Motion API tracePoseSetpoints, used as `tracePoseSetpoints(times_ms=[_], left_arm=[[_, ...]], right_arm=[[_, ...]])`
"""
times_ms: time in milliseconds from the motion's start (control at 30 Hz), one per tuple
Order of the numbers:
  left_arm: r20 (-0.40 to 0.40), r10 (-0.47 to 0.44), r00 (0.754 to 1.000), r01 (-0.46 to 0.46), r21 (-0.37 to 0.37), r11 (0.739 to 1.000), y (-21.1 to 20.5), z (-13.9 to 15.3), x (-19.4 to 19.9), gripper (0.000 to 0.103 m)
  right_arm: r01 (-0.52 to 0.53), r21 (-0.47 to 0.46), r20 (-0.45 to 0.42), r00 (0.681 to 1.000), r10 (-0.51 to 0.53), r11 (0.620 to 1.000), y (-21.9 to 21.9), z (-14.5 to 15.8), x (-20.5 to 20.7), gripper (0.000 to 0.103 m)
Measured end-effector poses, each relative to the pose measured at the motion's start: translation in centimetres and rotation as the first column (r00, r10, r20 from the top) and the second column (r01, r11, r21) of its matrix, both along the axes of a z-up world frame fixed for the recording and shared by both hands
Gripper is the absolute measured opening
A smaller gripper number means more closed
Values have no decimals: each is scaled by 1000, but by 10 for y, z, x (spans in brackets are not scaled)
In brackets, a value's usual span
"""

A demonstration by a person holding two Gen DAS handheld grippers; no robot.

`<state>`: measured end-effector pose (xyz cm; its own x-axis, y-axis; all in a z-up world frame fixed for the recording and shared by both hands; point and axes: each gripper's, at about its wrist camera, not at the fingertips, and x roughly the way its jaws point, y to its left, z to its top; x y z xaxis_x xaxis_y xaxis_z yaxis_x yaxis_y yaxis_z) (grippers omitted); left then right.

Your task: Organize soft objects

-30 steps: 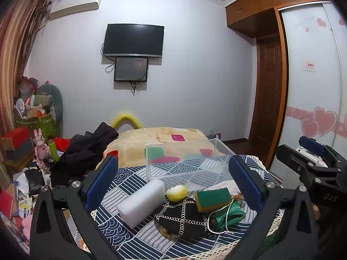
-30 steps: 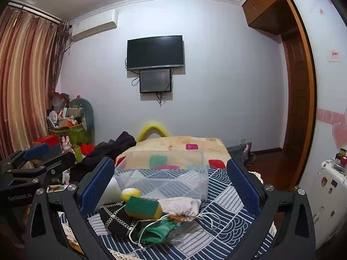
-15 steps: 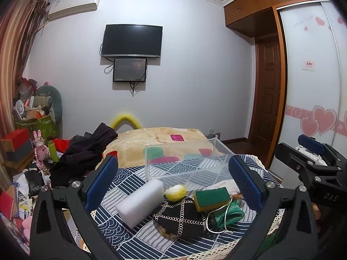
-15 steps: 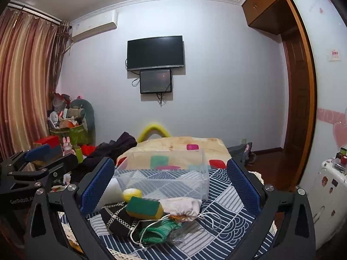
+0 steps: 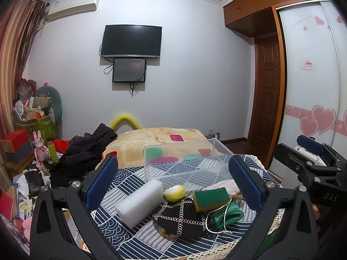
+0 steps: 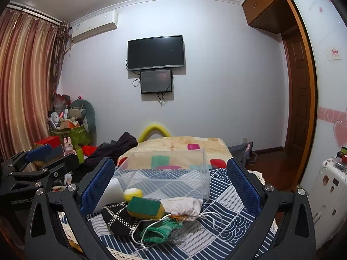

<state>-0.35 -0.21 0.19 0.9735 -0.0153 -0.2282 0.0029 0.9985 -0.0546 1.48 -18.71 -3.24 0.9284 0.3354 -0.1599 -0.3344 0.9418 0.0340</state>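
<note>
On the patterned cloth, sponge lies between left gripper's spread jaws.

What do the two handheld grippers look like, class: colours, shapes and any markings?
The left gripper and the right gripper share a build: black angular frames with triangular cut-outs and silver screws, and textured blue pads on the fingers. White lettering shows on the bodies: "GenRobot" on the left, "DAS" on the right.
</note>
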Motion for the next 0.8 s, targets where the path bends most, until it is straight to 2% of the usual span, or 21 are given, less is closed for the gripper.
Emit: tracePoseSetpoints(times_ms=[600,800], left_arm=[[1,-5,1000,5,0,1000,1,-3,3,103],[-12,-9,1000,9,6,1000,0,-8,8,103]], right_arm=[[0,1,-2,1000,0,1000,0,-3,2,103],[-1,5,-30,1000,1,1000,-2,-10,12,103]])
